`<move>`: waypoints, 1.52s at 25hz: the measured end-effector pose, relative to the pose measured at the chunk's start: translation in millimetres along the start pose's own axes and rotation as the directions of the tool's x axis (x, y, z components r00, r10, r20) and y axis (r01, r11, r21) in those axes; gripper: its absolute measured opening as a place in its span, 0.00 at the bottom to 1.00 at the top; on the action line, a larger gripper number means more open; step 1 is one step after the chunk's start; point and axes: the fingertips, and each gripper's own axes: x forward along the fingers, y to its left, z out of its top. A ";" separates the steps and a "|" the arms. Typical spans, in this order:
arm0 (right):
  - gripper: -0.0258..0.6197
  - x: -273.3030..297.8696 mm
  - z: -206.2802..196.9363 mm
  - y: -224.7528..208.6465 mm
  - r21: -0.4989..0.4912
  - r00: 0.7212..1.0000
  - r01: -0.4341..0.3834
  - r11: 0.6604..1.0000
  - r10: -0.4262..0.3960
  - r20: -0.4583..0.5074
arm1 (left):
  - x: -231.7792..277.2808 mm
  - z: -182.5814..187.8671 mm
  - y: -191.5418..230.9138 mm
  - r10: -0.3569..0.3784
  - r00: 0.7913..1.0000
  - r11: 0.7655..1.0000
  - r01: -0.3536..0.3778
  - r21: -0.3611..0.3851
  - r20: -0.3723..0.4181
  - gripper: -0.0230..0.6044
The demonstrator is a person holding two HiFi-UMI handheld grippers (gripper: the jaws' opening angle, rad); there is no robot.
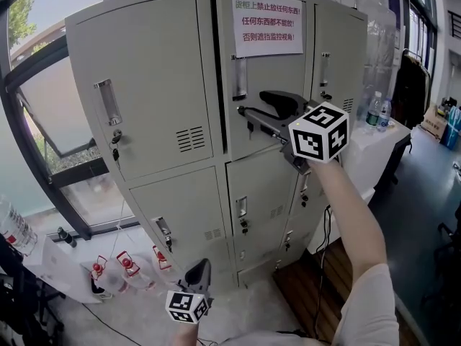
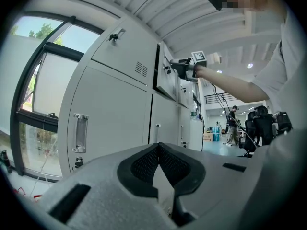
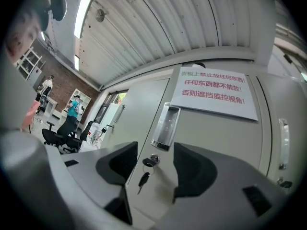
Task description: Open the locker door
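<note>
Framing locker door (image 3: 216, 140) lock (image 3: 152, 160), key (image 3: 142, 180) between spread right tongs (image 3: 155, 153).

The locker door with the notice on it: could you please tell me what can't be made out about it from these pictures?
- Locker's inside: hidden behind the locker door in every view.
- Door's lower part: in the right gripper view, covered by the right hand-held gripper, whose jaws stand apart.
- Lock: in the head view, partly covered by that gripper.
- Key: its teeth are too small to make out.
- Whether the gripper touches the door: no view settles it.
</note>
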 end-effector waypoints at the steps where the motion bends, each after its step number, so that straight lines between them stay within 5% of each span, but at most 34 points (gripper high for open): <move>1: 0.40 -0.9 -0.2 0.0 0.009 1.000 -0.002 1.000 0.002 0.004 | 0.4 1.7 -0.4 -0.001 1.000 1.000 0.001 0.003 0.003 0.05; 26: 0.40 48.3 16.9 14.9 0.056 0.997 -0.063 0.996 0.060 0.047 | -25.6 -2.5 22.7 0.073 0.997 0.997 -0.073 -0.020 0.004 0.05; 38: 0.40 40.5 18.4 19.7 0.031 0.997 -0.075 0.997 0.074 0.032 | -15.4 -0.2 17.9 0.036 0.999 0.999 -0.036 -0.016 0.003 0.05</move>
